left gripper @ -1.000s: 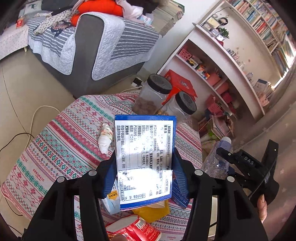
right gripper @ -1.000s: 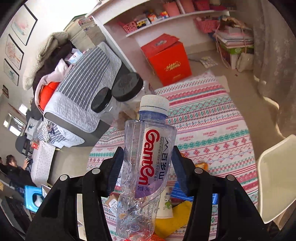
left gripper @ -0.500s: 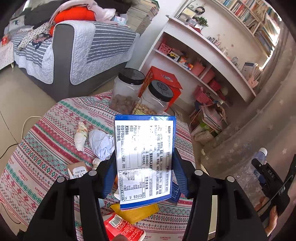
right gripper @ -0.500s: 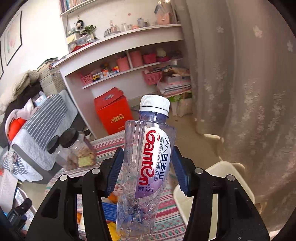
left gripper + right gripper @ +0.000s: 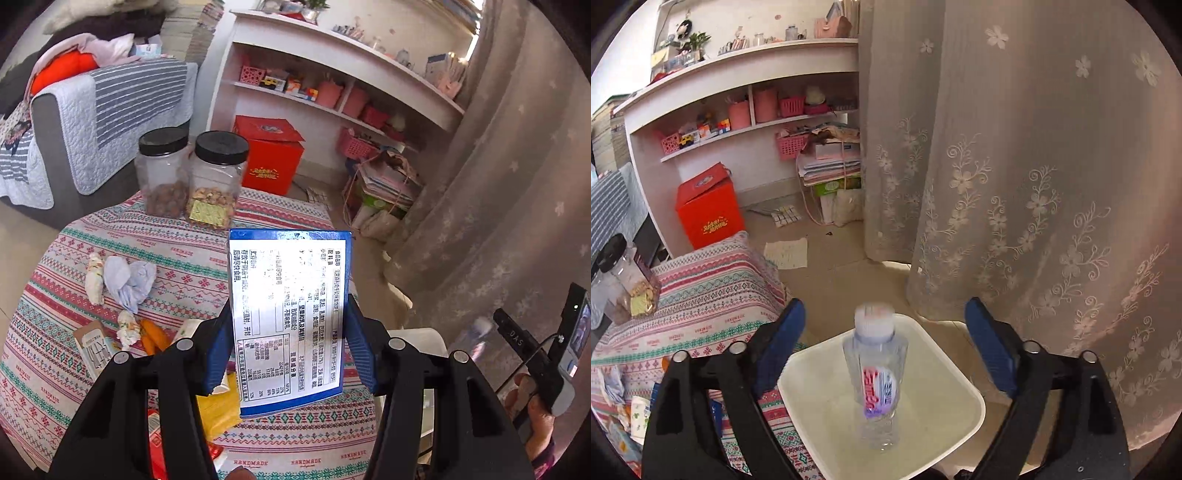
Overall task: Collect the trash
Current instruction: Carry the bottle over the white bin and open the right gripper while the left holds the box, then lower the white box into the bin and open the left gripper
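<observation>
The right claw is spread wide, its blue pads clear of the clear water bottle, which stands upright and motion-blurred within the white bin at 6 o'clock of the right wrist view. The bin sits on the floor just beside the edge of the surface, which is draped in a striped patterned cloth, with the lace curtain at 3 o'clock.

The left claw is pinching a flat blue-and-white carton by its side edges, held upright above the surface. More trash lies on the cloth: a crumpled tissue at 9 o'clock, a twisted wrapper just beside it, and a yellow packet at 7 o'clock. Two black-lidded jars stand together at 11 o'clock, near the red box on the floor.
</observation>
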### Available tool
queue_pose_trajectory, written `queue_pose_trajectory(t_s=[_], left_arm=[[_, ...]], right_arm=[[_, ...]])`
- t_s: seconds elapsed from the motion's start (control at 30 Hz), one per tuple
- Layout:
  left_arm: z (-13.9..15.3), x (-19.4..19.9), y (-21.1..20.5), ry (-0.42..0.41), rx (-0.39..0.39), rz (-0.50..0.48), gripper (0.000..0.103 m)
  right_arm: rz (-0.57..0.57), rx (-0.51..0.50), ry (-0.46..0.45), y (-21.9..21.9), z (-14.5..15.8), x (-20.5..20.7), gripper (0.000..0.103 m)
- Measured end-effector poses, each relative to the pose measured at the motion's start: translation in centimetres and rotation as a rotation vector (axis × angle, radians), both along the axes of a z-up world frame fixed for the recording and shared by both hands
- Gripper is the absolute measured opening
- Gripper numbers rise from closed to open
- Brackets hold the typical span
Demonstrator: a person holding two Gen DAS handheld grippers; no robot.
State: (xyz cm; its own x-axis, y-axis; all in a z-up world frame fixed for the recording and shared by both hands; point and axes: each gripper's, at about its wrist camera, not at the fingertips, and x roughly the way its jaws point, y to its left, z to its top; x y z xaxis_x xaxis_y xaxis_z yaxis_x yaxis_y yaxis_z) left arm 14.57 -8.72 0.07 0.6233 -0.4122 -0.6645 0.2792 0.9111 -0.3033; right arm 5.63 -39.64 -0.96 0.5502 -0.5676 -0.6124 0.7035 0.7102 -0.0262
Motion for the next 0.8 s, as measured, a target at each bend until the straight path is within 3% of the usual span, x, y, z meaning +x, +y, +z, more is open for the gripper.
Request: queue_pose_trajectory(t_s=[0.1, 0.23, 0.37, 0.47, 0.6, 0.77, 0.8], left_arm=[[-0.3, 0.5, -3.8, 0.03, -0.014, -0.051, 0.055], [-1.0, 1.0, -9.0, 0.076, -0.024, -0.123, 0.055], [-4.0, 2.1, -13.0, 0.232, -0.08, -0.174, 0.055], [-6.4, 2.1, -14.9, 0.289, -0.075, -0.199, 0.055], [-8.1, 1.4, -16.5, 0.328, -0.1, -0.244, 0.055], [-8.9, 0.8, -19.2, 0.33, -0.127, -0.316, 0.057], [-9.0, 0.9, -19.6, 0.338, -0.139, -0.323, 0.065]], right_arm=[[-0.008, 0.011, -0.026, -1.5, 1.2, -1.1, 0.096], [-0.033, 0.05, -0.068, -3.4, 2.2, -3.1, 0.096], [-0.042, 0.114, -0.067, -4.5, 1.7, -4.3, 0.096], [-0.043, 0.129, -0.069, -4.4, 1.6, -4.9, 0.096], [-0.022, 0.161, -0.029, -3.9, 1.0, -4.3, 0.096], [-0.026, 0.124, -0.017, -3.4, 1.3, -4.5, 0.096], [-0.033, 0.129, -0.029, -3.5, 1.4, -4.7, 0.096]])
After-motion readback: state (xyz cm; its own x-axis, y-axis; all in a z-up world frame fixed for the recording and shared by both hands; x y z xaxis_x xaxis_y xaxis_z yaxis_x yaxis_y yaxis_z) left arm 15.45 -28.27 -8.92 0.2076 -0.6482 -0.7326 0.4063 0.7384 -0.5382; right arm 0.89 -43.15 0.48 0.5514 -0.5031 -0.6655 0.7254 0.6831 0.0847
